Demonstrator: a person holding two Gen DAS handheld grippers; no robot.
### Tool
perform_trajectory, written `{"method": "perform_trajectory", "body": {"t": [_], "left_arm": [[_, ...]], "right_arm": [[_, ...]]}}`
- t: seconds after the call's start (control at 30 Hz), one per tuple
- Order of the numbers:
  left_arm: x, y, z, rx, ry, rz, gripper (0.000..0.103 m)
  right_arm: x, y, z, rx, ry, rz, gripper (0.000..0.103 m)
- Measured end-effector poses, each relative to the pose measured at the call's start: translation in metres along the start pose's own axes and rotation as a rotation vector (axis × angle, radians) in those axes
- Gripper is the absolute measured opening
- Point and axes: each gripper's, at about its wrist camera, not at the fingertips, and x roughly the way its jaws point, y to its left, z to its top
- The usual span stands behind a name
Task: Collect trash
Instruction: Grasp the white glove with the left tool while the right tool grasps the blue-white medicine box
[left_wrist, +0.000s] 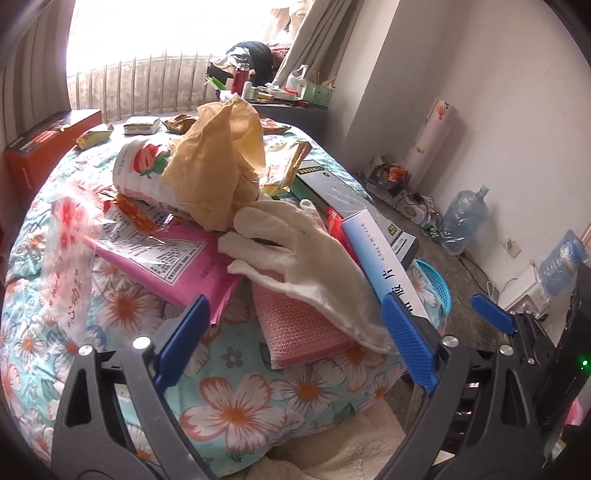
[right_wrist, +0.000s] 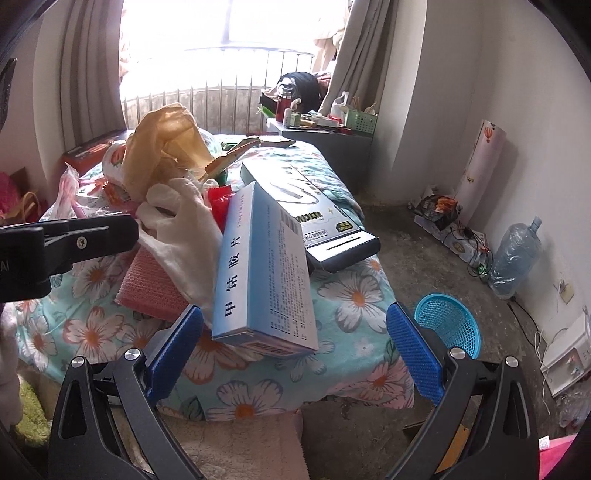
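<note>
A heap of trash lies on the flowered bedspread (left_wrist: 236, 406). It includes crumpled yellow paper (left_wrist: 218, 162), a strawberry-print cup (left_wrist: 144, 173), a pink packet (left_wrist: 177, 266), a clear printed bag (left_wrist: 70, 240), a white glove (left_wrist: 306, 258) on a pink mesh cloth (left_wrist: 299, 328), a dark box (left_wrist: 343, 192) and a blue-white medicine box (right_wrist: 266, 273). My left gripper (left_wrist: 295, 343) is open just in front of the glove and pink cloth. My right gripper (right_wrist: 295, 354) is open, with the medicine box's near end between its pads, neither pressing on it. A blue mesh basket (right_wrist: 447, 325) stands on the floor to the right.
An orange box (left_wrist: 48, 147) sits at the bed's far left. A cluttered side table (right_wrist: 321, 129) stands by the window. On the concrete floor along the right wall are water jugs (right_wrist: 517, 254), a paper roll (right_wrist: 480, 166), cables and a power strip (right_wrist: 461, 240).
</note>
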Motion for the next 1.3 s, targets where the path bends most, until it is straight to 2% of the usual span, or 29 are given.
{"method": "perform_trajectory", "body": {"t": [0.17, 0.33, 0.4, 0.53, 0.7, 0.8, 0.97, 1.03, 1.07, 1.1, 1.23, 1.27, 1.3], "left_arm": [[0.026, 0.003, 0.008, -0.062, 0.089, -0.088, 0.059], [0.046, 0.001, 0.011, -0.081, 0.139, -0.080, 0.047], [0.049, 0.001, 0.012, -0.096, 0.134, -0.078, 0.036], [0.048, 0.001, 0.013, -0.105, 0.121, -0.087, 0.034], [0.042, 0.004, 0.012, -0.099, 0.101, -0.117, 0.011], [0.033, 0.000, 0.012, -0.079, 0.068, -0.149, 0.011], [0.050, 0.004, 0.013, -0.146, 0.136, -0.180, 0.011], [0.055, 0.004, 0.013, -0.161, 0.158, -0.184, 0.016], [0.057, 0.004, 0.013, -0.168, 0.165, -0.186, 0.023], [0.058, 0.005, 0.013, -0.176, 0.169, -0.186, 0.025], [0.066, 0.001, 0.015, -0.170, 0.179, -0.158, 0.024], [0.066, 0.000, 0.015, -0.166, 0.184, -0.151, 0.021], [0.067, -0.001, 0.015, -0.162, 0.191, -0.145, 0.012]], "right_arm": [[0.007, 0.001, 0.001, 0.002, 0.018, 0.025, 0.089], [0.013, 0.000, -0.001, -0.001, 0.040, 0.044, 0.081], [0.016, 0.000, -0.001, 0.005, 0.050, 0.060, 0.078], [0.016, 0.000, -0.002, 0.006, 0.056, 0.082, 0.069], [0.014, -0.002, -0.002, 0.024, 0.061, 0.115, 0.054], [0.010, -0.007, -0.001, 0.049, 0.054, 0.112, 0.049], [0.013, -0.017, 0.000, 0.092, 0.069, 0.100, 0.049], [0.017, -0.020, -0.001, 0.108, 0.087, 0.100, 0.049], [0.018, -0.021, -0.001, 0.112, 0.092, 0.098, 0.049], [0.019, -0.021, -0.002, 0.115, 0.097, 0.095, 0.049], [0.023, -0.022, -0.001, 0.119, 0.108, 0.085, 0.047], [0.024, -0.022, 0.000, 0.119, 0.109, 0.084, 0.043], [0.024, -0.023, 0.000, 0.121, 0.112, 0.085, 0.040]]}}
